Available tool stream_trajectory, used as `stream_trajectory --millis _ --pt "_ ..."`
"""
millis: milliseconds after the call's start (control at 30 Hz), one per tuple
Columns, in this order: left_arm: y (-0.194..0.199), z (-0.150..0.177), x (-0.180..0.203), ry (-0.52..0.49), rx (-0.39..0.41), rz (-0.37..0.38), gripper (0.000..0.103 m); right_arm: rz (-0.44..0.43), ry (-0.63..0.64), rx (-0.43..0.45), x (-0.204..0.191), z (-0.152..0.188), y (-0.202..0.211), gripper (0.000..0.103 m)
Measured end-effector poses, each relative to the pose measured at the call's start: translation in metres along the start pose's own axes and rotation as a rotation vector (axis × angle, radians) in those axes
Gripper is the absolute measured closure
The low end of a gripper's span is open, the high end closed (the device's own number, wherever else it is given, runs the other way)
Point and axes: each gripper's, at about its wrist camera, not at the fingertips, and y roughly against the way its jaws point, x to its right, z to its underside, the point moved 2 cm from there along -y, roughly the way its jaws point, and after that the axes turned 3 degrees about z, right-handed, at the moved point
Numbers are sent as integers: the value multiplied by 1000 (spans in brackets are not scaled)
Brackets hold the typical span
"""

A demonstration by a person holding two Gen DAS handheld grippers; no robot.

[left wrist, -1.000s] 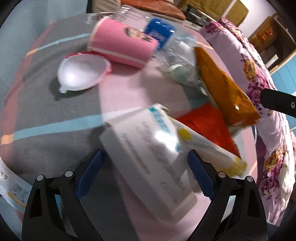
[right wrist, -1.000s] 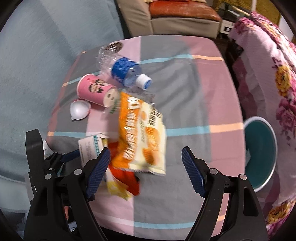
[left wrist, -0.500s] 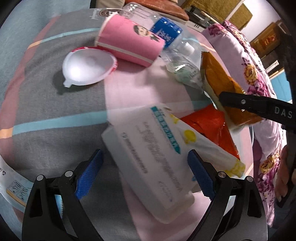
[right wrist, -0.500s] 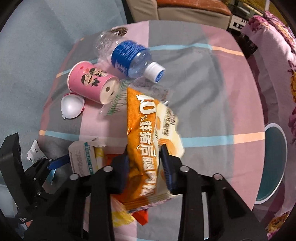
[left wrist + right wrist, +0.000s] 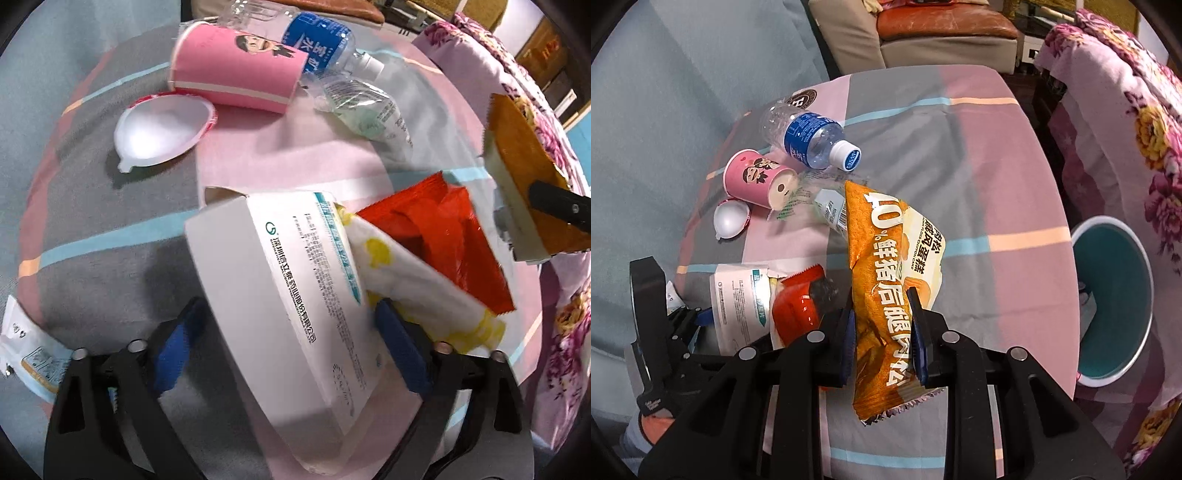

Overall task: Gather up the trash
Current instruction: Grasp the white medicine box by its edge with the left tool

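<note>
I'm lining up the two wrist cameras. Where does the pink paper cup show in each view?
Left wrist view: the pink paper cup lies on its side at top centre, above the white lid.
Right wrist view: the pink paper cup lies left of centre, bottom end toward the camera.
Shared landmark: the blue-labelled water bottle lies right beside the cup in both.

Left claw (image 5: pixel 284 354) open, straddling white box (image 5: pixel 291 306)
</note>
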Motion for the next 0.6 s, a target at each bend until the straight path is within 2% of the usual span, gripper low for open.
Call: stream_trajectory --millis 33,67,100,133,200,400,600 --pt "2 1 -2 -4 5 -22 36 -8 -8 3 3 2 1 79" --pt "5 2 -5 -4 9 -34 43 -12 -13 6 4 4 3 79" --pt "8 4 -8 6 10 -25 59 -17 -17 8 6 6 4 79" --pt "11 4 -13 25 7 -10 67 -24 -23 12 9 9 5 79" --pt "19 5 -19 48 23 -6 72 -34 -28 17 12 12 7 79" --pt "54 4 -23 59 110 6 74 -64 -53 49 23 18 17 79" --pt "80 -14 10 13 196 41 74 -85 -96 95 39 21 30 79"
